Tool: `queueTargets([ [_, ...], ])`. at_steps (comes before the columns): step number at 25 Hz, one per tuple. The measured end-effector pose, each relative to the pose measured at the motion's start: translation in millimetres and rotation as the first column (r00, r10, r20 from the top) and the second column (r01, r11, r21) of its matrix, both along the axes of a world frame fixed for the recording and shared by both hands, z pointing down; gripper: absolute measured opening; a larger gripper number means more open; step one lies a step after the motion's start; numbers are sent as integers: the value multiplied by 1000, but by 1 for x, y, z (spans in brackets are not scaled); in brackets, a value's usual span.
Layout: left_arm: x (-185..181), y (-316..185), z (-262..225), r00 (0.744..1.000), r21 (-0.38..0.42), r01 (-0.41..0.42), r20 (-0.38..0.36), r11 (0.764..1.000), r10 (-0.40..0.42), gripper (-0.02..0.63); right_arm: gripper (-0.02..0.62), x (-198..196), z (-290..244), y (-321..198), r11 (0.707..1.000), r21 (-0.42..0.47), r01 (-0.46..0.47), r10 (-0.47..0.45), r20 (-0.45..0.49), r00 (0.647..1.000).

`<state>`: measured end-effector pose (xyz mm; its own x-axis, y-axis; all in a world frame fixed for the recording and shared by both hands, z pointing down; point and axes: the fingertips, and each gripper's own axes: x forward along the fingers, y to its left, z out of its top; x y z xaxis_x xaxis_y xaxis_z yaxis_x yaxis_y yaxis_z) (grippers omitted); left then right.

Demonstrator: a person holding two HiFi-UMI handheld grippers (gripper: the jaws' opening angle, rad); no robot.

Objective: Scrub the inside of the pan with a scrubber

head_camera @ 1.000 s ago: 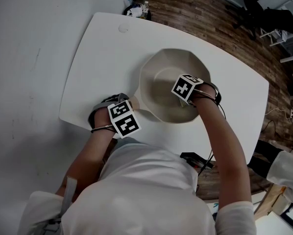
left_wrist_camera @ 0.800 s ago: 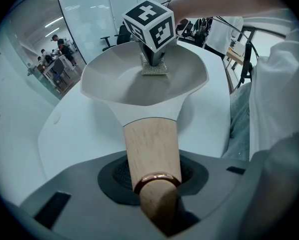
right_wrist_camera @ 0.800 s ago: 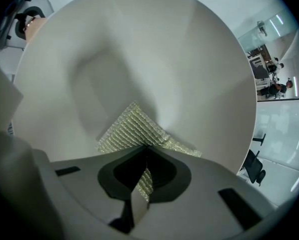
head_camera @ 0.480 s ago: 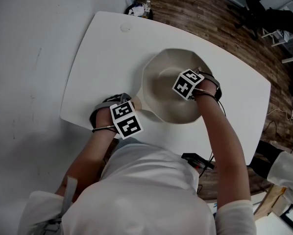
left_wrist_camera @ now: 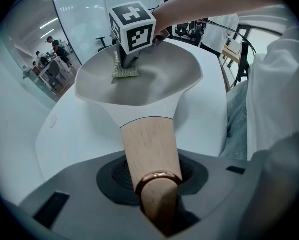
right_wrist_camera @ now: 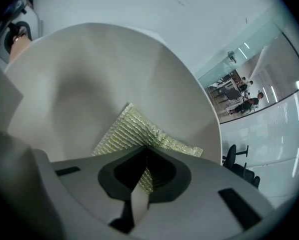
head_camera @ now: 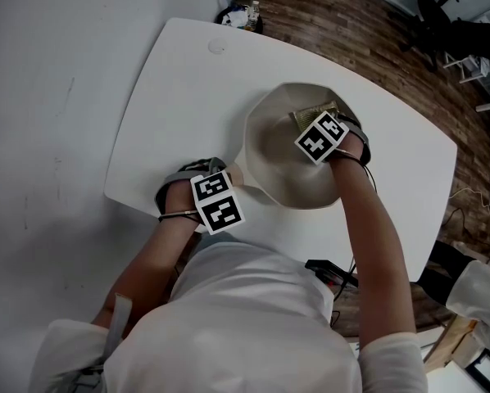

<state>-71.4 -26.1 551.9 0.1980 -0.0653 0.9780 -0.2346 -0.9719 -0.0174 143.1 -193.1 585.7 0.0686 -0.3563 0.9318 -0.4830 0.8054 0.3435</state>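
The left tongs (left_wrist_camera: 157, 186) stand partly apart and are clamped on the end of the pan's wooden handle (left_wrist_camera: 149, 144), pointing steeply down at the near edge of the tabletop (head_camera: 179, 97); the right tongs (right_wrist_camera: 139, 186) are drawn almost together, pinching a fold of the scrubber (right_wrist_camera: 132, 131), a thin yellow-green mesh sheet whose free part lies spread flat on the inside of the pan (head_camera: 278, 150).

The pan, pale and wide-rimmed, sits on the white tabletop with its handle toward the person; the scrubber is pressed to the inner wall on the side farthest from the handle, just below the rim.

Only the left tongs' view shows the copper-coloured ring (left_wrist_camera: 158, 177) round the handle's end, sitting right at the pads, and the right tongs from the front, with their marker cube (left_wrist_camera: 133, 26) above the scrubber; it also shows a glass wall (left_wrist_camera: 89, 19) with people beyond it.

Only the right tongs' view shows the scrubber's woven ribs close up and the grip on it; the head view hides that grip under the cube.

Only the head view gives the whole layout: both forearms reaching down, the left one to the handle and the right one into the bowl, the tabletop's rounded outline, and the dark wood floor (head_camera: 351, 31) with black chairs (head_camera: 437, 11) beyond.
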Motion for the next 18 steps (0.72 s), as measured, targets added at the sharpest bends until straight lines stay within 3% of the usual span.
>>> queueTargets([
  [8,5,4,1,1000,-26,1,-17,1000,-1,145,23,-14,-7,-18,986,43,-159,145,219,965],
  [14,7,5,1,1000,-38,-1,-25,999,0,153,23,-25,-9,-28,950,15,-312,282,392,876],
  [18,8,6,1,1000,-41,-5,-24,999,4,160,23,-30,-9,-30,910,-27,-414,375,483,791],
])
